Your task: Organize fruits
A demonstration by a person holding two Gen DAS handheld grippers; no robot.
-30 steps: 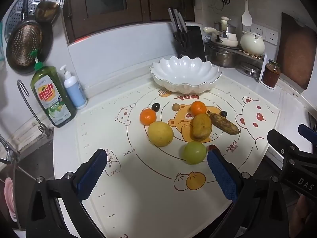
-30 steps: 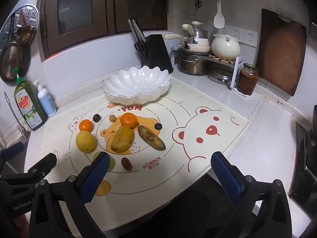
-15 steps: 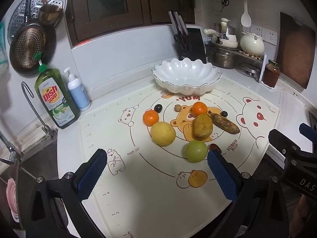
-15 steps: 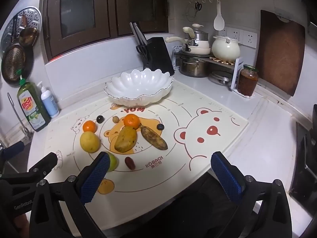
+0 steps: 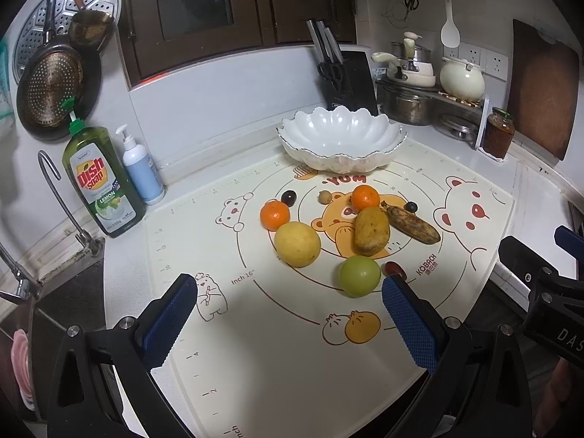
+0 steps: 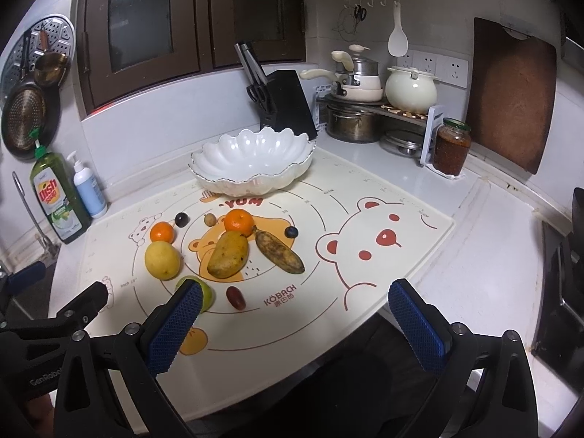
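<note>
Several fruits lie on a bear-print mat [image 5: 277, 346]: a yellow lemon [image 5: 297, 244], a green apple [image 5: 359, 276], a mango [image 5: 371, 230], a brown banana [image 5: 414, 223], two oranges [image 5: 274, 214] [image 5: 365, 197], a red grape [image 5: 394, 268] and small dark berries. An empty white scalloped bowl [image 5: 341, 138] stands behind them; it also shows in the right wrist view [image 6: 252, 160]. My left gripper [image 5: 288, 317] is open and empty above the mat's near side. My right gripper [image 6: 295, 314] is open and empty near the front edge.
A dish soap bottle [image 5: 98, 182] and pump bottle [image 5: 140, 168] stand at the left by the sink tap [image 5: 62, 204]. A knife block [image 6: 284, 102], pots [image 6: 365, 109], a jar [image 6: 450, 146] and a cutting board [image 6: 511, 95] line the back right.
Both grippers have drifted slightly back and up from the fruits; the view has shifted a little. Nothing was grasped or moved.
</note>
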